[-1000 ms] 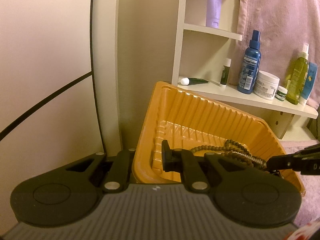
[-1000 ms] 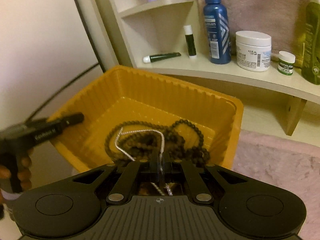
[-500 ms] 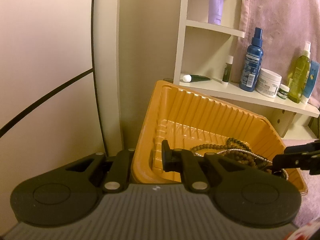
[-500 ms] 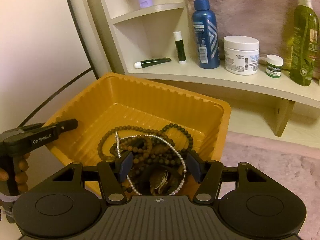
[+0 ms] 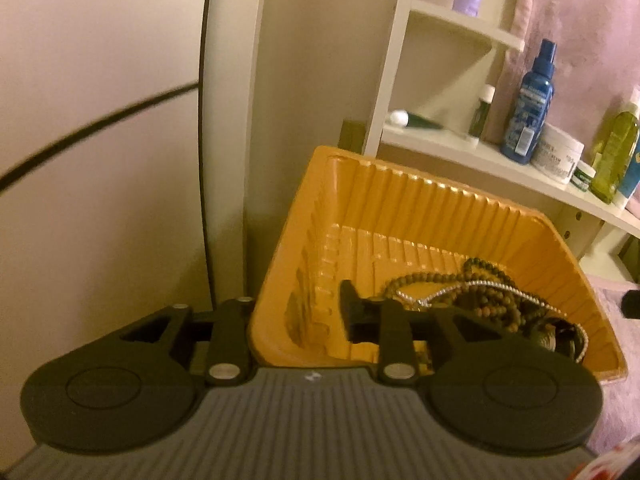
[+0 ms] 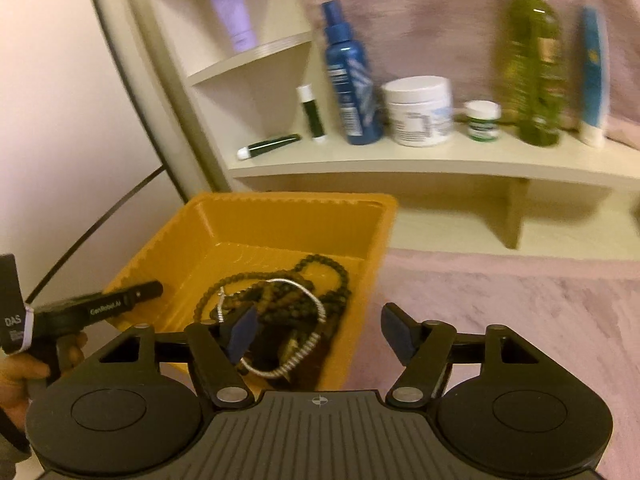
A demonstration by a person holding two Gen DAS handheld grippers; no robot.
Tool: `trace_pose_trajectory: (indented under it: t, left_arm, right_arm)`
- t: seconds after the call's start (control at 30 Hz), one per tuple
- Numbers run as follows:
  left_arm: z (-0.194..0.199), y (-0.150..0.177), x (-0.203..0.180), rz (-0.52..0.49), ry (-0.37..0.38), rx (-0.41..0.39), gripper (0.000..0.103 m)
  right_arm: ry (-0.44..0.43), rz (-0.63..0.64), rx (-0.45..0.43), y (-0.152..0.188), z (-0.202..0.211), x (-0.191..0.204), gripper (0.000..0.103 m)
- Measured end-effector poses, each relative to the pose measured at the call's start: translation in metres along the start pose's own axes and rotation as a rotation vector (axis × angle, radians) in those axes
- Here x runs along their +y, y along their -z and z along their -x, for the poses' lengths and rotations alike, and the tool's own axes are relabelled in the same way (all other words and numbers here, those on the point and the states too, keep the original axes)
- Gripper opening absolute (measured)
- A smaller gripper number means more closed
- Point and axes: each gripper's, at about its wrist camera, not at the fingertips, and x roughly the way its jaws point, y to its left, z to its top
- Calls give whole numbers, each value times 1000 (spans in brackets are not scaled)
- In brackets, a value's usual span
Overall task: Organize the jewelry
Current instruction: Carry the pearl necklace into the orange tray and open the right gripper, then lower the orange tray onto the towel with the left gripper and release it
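An orange ribbed tray [image 5: 420,208] [image 6: 280,220] holds a tangle of dark bead necklaces [image 5: 496,304] [image 6: 324,268] with a silver chain [image 5: 484,285] [image 6: 298,282] lying on top. My left gripper [image 5: 298,300] straddles the tray's near left wall. One finger [image 5: 350,300] stands inside the tray and the other is hidden outside; its jaws are opening and the inner pad stands off the wall. My right gripper [image 6: 320,332] hangs over the tray's right wall, its jaws opening wide with nothing held. The left gripper's finger [image 6: 128,300] shows at the tray's left rim.
Behind the tray a cream shelf [image 6: 400,160] carries a blue spray bottle [image 6: 350,76], a white jar [image 6: 420,110], a small jar [image 6: 482,120], a green bottle [image 6: 530,60], a lip balm stick [image 6: 312,110] and a tube [image 6: 268,145]. Pink fluffy fabric [image 6: 520,304] lies right of the tray. A hand [image 6: 24,364] grips the left tool.
My right gripper opened, dropped the silver chain onto the beads and drew back to the right. The left gripper's jaws parted at the tray wall, and it sank a little.
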Motion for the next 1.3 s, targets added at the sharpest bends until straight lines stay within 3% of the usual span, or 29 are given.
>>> trace_pose_trajectory:
  t: [0.13,0.23,0.47,0.6,0.77,0.97,1.3]
  left_arm:
    - [-2,3,4,-11,16,28,42]
    - [0,1,8,-18,-14,37,54]
    - [39,-10,5,-69,-49,24,55]
    - [72,-18,-25,-136,-40,34,56]
    - [105,-12,-83,-214,28,64,58]
    - [125,8,-139,-254,129,117,58]
    - [134,41,-199,-326,243,185,58]
  right_arm:
    - [54,-40,-5,10,18,-14,71]
    - [104,-50,3,16,31,-22,72]
    - [203,-30,-8,32,67,-31,72]
    - [207,-57,-7,38,88,-34,72]
    - [246,-109,27,42,109,-36,72]
    - [232,-105,43,52,129,-33,72]
    - [264,-135,49,74,151,-37,72]
